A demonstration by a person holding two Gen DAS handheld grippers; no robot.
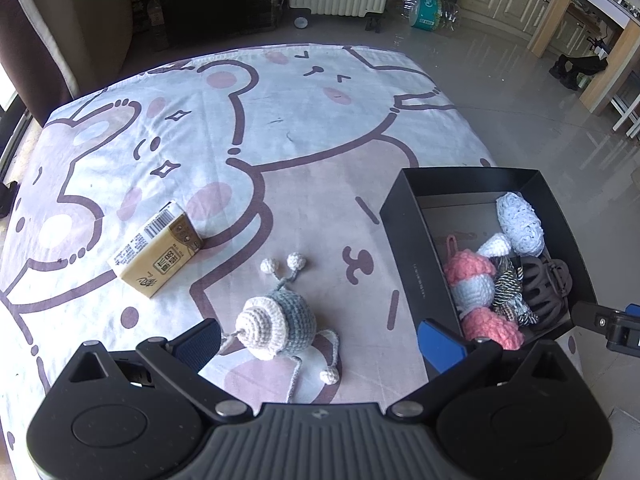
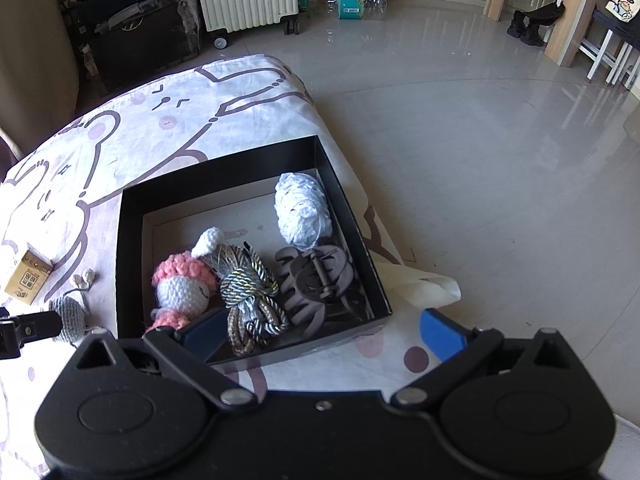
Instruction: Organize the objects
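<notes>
left gripper agape over crochet toy; strings partly hidden | box near corner occluded

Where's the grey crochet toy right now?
In the left wrist view the grey crochet toy lies on the cartoon sheet, between the open left tool fingers, left of the black box.

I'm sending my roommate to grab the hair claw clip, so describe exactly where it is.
On the cartoon-print sheet sits an open black box. The hair claw clip lies in its near right corner, beside the twisted cord bundle. It's the only hard brown plastic piece among soft yarn items.
</notes>
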